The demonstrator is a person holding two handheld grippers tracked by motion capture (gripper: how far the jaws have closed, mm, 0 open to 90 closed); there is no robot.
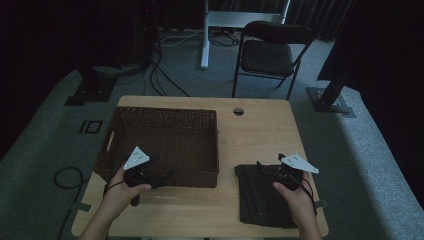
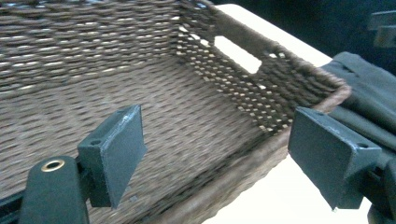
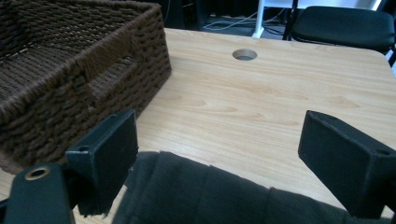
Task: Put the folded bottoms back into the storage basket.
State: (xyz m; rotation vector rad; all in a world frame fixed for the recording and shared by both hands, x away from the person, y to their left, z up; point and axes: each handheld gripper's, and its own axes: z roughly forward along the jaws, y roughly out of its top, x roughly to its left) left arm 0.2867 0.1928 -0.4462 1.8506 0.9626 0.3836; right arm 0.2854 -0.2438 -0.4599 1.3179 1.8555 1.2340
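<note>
A dark brown wicker basket (image 1: 165, 111) stands empty on the left half of the wooden table (image 1: 260, 135). A dark folded cloth (image 1: 260, 200) lies flat at the front right. My left gripper (image 1: 165, 176) hovers over the basket's front edge, pointing right, jaws open. In the left gripper view the left gripper (image 2: 217, 135) frames the basket's woven floor (image 2: 93, 56), with the cloth (image 2: 369, 93) beyond the rim. My right gripper (image 1: 262, 166) sits over the cloth's far edge. In the right gripper view the right gripper (image 3: 219, 140) stands open just above the cloth (image 3: 201, 196), the basket (image 3: 70, 79) to its left.
A round cable hole (image 1: 238, 111) pierces the table near its far edge, also seen in the right gripper view as the hole (image 3: 244, 54). A black folding chair (image 1: 272, 50) stands behind the table. Cables lie on the grey carpet at left.
</note>
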